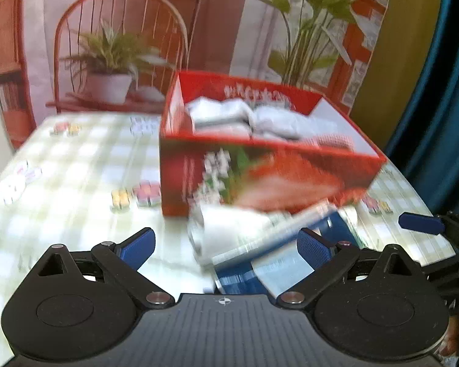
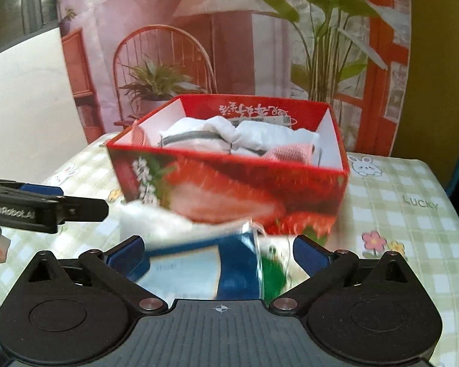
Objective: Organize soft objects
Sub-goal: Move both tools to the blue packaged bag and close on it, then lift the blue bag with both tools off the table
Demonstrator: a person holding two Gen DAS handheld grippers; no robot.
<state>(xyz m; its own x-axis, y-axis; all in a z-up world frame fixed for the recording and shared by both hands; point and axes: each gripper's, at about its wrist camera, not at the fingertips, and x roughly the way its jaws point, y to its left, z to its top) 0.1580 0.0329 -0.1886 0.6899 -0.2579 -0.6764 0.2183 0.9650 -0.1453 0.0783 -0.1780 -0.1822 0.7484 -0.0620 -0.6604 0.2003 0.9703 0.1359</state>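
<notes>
A red strawberry-print box stands on the checked tablecloth and holds several white and grey cloth bundles and a pink knitted piece. A soft blue-and-white plastic package lies on the table in front of the box. My left gripper is open above the package's left part. My right gripper is open, with the package between its fingers. Both views are blurred by motion.
The checked tablecloth has room to the right and left of the box. A printed backdrop of a chair and plants hangs behind the table. The left gripper shows in the right wrist view; the right gripper's fingertip shows in the left wrist view.
</notes>
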